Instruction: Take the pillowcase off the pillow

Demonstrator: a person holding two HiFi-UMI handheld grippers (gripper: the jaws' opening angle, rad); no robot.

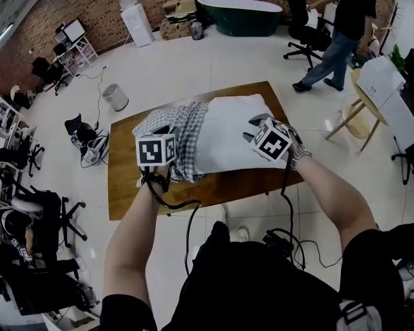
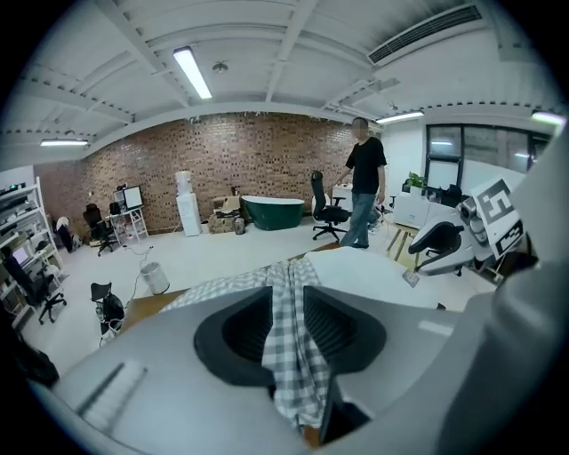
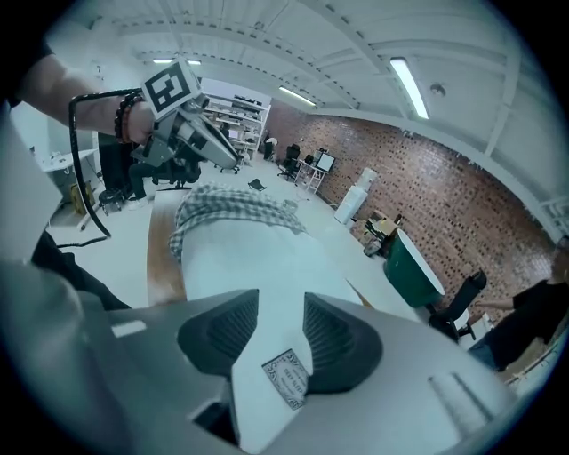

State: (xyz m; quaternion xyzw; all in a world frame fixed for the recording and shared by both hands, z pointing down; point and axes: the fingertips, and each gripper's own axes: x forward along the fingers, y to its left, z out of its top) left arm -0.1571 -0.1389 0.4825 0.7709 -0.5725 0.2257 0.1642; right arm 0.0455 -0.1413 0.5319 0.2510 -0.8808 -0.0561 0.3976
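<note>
A white pillow (image 1: 233,129) lies on a wooden table (image 1: 123,187), and a grey checked pillowcase (image 1: 178,129) is bunched over its left end. My left gripper (image 1: 162,132) is shut on a fold of that checked cloth, which hangs down between the jaws (image 2: 286,307) in the left gripper view. My right gripper (image 1: 254,129) is shut on the bare right corner of the pillow. In the right gripper view (image 3: 280,333) white fabric with a small sewn label (image 3: 286,378) fills the gap. Both ends are lifted off the table.
A person (image 1: 336,39) stands at the back right beside an office chair (image 1: 304,32). A dark green tub (image 1: 239,16) sits at the back, a waste bin (image 1: 115,97) left of the table, and a wooden stand (image 1: 352,116) to its right. Cables trail from both grippers.
</note>
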